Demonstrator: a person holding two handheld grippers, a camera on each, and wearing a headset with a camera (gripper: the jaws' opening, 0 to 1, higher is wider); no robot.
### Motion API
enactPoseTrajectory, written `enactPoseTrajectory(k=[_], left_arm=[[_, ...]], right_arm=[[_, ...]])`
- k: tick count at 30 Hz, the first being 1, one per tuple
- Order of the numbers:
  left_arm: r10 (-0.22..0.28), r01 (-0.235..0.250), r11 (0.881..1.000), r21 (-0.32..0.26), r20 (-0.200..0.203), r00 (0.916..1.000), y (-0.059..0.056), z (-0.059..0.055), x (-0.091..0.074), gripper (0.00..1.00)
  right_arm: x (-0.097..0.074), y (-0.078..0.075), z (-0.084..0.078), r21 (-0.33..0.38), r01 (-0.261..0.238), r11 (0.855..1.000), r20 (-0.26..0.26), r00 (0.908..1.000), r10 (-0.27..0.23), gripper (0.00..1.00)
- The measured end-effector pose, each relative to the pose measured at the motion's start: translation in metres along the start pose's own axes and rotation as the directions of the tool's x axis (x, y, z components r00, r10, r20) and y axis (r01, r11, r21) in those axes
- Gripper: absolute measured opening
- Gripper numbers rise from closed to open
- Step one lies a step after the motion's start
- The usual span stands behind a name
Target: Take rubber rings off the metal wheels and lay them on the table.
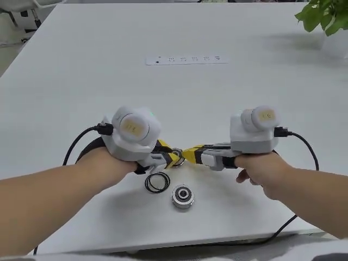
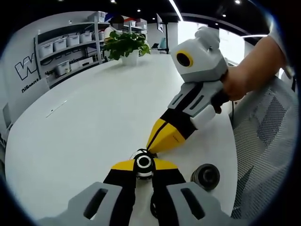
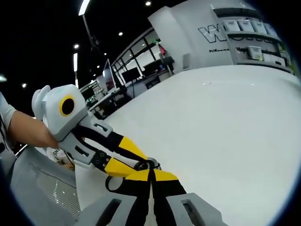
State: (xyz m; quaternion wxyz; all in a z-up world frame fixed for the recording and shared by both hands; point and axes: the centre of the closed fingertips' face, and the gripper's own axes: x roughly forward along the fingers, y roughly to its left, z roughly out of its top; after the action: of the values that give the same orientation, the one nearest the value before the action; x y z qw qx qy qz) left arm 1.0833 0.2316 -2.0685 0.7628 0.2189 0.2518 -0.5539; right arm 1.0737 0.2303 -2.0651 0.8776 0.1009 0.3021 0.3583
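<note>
Rubber rings (image 1: 157, 182) that are already off lie in a small overlapping pile near the front of the white table (image 1: 109, 81). The table is the broadest thing here, and any dropped part will land on it.

Above the pile the two grippers meet tip to tip. The left gripper (image 1: 173, 157) has its jaws clamped across a held wheel (image 2: 144, 162) and carries it clear of the tabletop. The right gripper (image 3: 151, 175) has its jaws pressed together, with the tips against the wheel's rim. They may be nipping the fitted ring (image 2: 137, 159), but the contact is too small and too hidden for me to be sure.

A loose wheel (image 1: 182, 196) sits on the table just beside the pile, close to the front edge.

My judgement of the main risks:
- **Wheel pulled out:** a pull by the right gripper loads the left grip sideways, so the wheel could twist out of the left jaws and drop.
- **Parts rolling off:** a dropped wheel could strike the loose wheel, and either one could roll off the near edge.
- **Tips slipping:** if the right tips hold only a sliver of rubber, they may slip off and the ring will stay on the wheel.
- **Ring flicking away:** a stretched ring released suddenly could flick away from the pile.
</note>
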Motion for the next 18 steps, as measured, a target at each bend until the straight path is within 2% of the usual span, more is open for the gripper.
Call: enactPoseTrajectory(k=[4,12,18], left_arm=[[0.001,-0.001,1.000,-0.001,0.000,1.0000,-0.0004,-0.0002,-0.0003,0.08],[0.001,-0.001,1.000,0.002,-0.003,1.0000,-0.0008,-0.0002,-0.0010,0.08],[0.005,-0.005,1.000,0.003,-0.001,1.0000,-0.0007,-0.0001,-0.0015,0.08]], right_arm=[[-0.0009,-0.0039,-0.0002,-0.006,-0.001,1.000,-0.001,1.0000,0.001,0.00],[0.0039,0.0042,0.0008,-0.016,-0.020,1.000,-0.006,0.9998,0.019,0.00],[0.0044,0.0047,0.0024,-0.011,-0.025,1.000,0.001,0.9997,0.025,0.00]])
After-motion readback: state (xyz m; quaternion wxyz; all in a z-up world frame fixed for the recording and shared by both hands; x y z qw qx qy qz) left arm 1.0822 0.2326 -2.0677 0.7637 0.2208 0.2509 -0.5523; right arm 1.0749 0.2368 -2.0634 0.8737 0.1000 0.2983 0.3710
